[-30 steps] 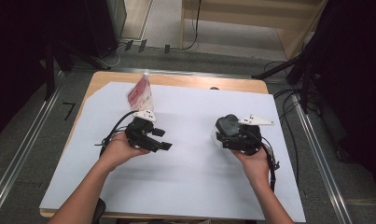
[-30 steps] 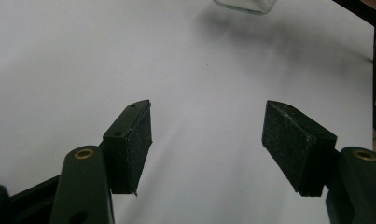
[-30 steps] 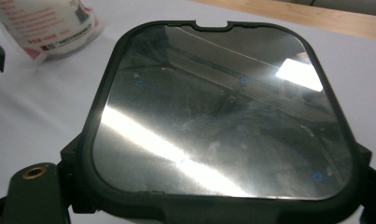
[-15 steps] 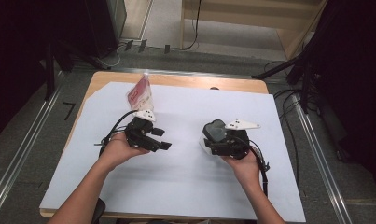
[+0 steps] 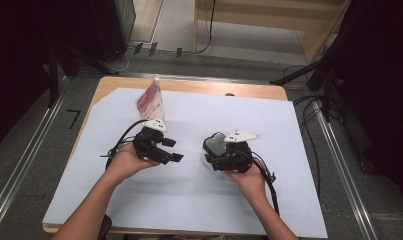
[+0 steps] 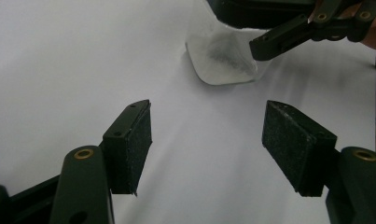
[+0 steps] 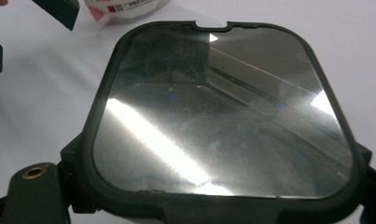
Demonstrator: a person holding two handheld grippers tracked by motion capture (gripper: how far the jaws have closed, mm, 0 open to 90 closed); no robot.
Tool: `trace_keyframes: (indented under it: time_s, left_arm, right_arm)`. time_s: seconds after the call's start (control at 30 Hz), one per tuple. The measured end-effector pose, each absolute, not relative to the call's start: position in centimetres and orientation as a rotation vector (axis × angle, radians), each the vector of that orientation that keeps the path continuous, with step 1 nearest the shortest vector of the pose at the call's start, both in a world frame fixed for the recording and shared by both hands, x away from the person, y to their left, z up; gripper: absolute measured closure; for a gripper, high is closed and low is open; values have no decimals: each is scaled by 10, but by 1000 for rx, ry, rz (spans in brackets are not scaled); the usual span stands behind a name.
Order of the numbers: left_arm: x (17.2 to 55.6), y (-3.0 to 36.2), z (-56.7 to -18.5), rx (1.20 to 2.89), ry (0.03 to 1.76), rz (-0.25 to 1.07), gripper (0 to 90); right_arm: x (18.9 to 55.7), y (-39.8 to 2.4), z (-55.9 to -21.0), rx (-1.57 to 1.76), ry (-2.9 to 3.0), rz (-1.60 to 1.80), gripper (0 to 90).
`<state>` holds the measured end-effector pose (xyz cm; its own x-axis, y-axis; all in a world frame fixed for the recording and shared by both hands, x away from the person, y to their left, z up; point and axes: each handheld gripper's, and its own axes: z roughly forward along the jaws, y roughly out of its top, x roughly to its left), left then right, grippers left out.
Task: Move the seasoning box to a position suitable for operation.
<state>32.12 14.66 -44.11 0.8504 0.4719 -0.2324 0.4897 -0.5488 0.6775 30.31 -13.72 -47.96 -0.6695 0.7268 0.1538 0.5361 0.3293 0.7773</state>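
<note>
Right gripper point(image 5: 224, 156) is clamped on a dark mirror point(image 7: 223, 112), held over the middle of the white surface point(image 5: 289, 150) above a pale wipe point(image 6: 223, 63). Left gripper point(image 6: 206, 149) waits with jaws apart, holding nothing. Best to keep the mirror level; its underside is hard to see. Open room all round, with a pink packet point(image 5: 150, 100) near the far edge.

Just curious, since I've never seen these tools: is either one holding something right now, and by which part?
The right gripper holds a dark mirror-like panel by its bottom edge. The left gripper is open and empty.
</note>
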Motion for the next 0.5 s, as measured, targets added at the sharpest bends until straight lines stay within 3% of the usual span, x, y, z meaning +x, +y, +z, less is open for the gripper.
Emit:
trace_keyframes:
  time_s: [0.5]
  left_arm:
    - [321, 144, -442, 2248, 682, -33, 341]
  right_arm:
    - [298, -124, -488, 1081, 2384, 1213, 144]
